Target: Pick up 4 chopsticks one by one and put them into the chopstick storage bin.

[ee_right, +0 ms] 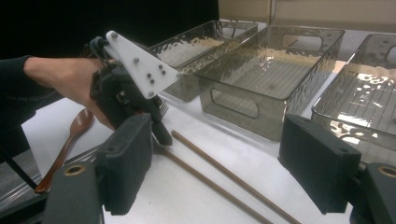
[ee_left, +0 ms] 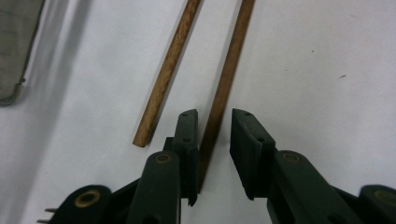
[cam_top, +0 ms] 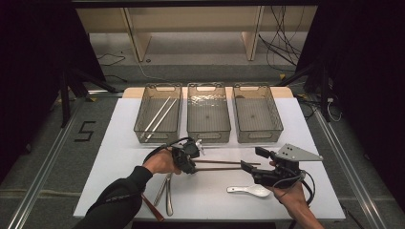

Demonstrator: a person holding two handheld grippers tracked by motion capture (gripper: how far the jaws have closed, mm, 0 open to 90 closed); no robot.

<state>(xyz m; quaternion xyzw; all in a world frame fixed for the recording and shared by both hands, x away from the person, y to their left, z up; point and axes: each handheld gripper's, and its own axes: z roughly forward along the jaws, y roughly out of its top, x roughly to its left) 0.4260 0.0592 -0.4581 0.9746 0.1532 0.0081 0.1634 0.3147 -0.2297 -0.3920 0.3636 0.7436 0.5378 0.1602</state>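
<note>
Two brown wooden chopsticks [cam_top: 220, 165] lie side by side across the middle of the white table [cam_top: 119, 167]. My left gripper [cam_top: 190, 164] is low over their left ends. In the left gripper view one chopstick [ee_left: 229, 70] runs between my jaws [ee_left: 215, 114] and rests against the left jaw, with a gap to the right jaw. The other chopstick [ee_left: 168, 70] lies just outside. My right gripper [cam_top: 253, 160] hovers by the sticks' right ends, open wide with nothing gripped [ee_right: 215, 120].
Three clear baskets stand in a row at the back; the left one [cam_top: 143, 125] holds silver chopsticks [cam_top: 157, 117]. A white spoon [cam_top: 249, 191] lies front right. Metal cutlery [cam_top: 167, 191] and a wooden spoon [ee_right: 70, 140] lie front left, and a fork [cam_top: 198, 145] sits behind the left gripper.
</note>
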